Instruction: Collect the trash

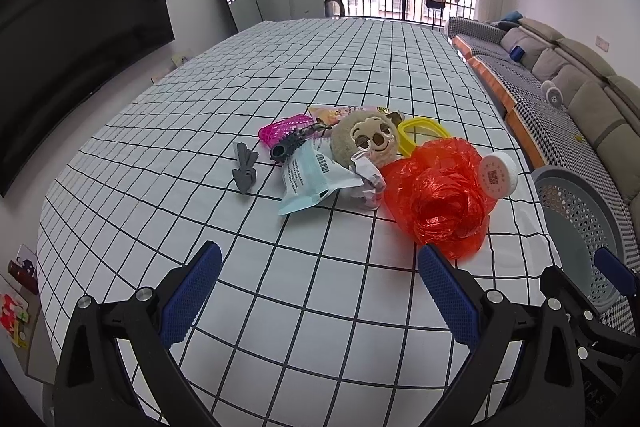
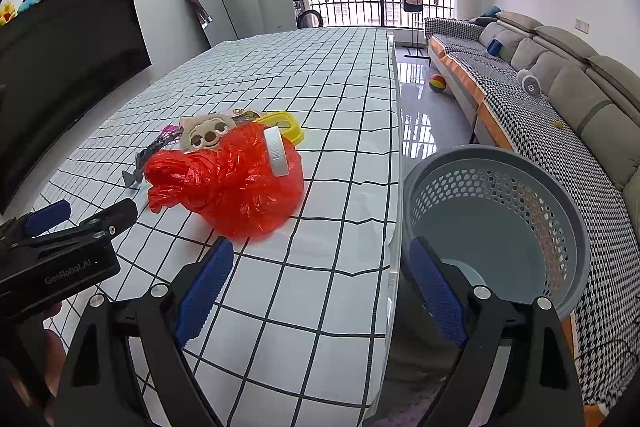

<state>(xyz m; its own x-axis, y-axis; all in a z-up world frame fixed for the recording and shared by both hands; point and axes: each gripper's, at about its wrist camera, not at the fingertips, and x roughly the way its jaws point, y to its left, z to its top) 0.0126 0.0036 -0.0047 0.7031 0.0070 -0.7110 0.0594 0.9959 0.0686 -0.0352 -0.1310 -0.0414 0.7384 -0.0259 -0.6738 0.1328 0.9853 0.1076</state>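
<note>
A table [image 1: 280,307] covered in a white cloth with a black grid is seen from both wrist cameras. A small heap of items is gathered near its middle, towards the right edge. A crumpled red plastic bag [image 1: 438,193] lies nearest the grippers; a white round lid [image 1: 498,174] with a printed code is propped against its right side. Just behind the bag, a plush toy [image 1: 366,143] with an embroidered face is noted, with a yellow container [image 1: 424,135] beside it. A pale blue wrapper [image 1: 314,179] with a barcode and crumpled white paper [image 1: 368,179] are found left of the bag, touching the toy. Further left, a pink mesh item [image 1: 280,131], a black comb-like piece [image 1: 294,143] and a grey arrow-shaped piece [image 1: 244,167] are recorded, the last lying slightly apart.

A grey perforated basket [image 2: 500,211] stands off the table's right edge, beside a sofa [image 2: 560,87].

The left gripper [image 1: 318,291] is held above bare cloth short of the bag, jaws spread wide, nothing between them. The right gripper [image 2: 320,287] is likewise spread and empty, straddling the table edge, its right finger over the basket
</note>
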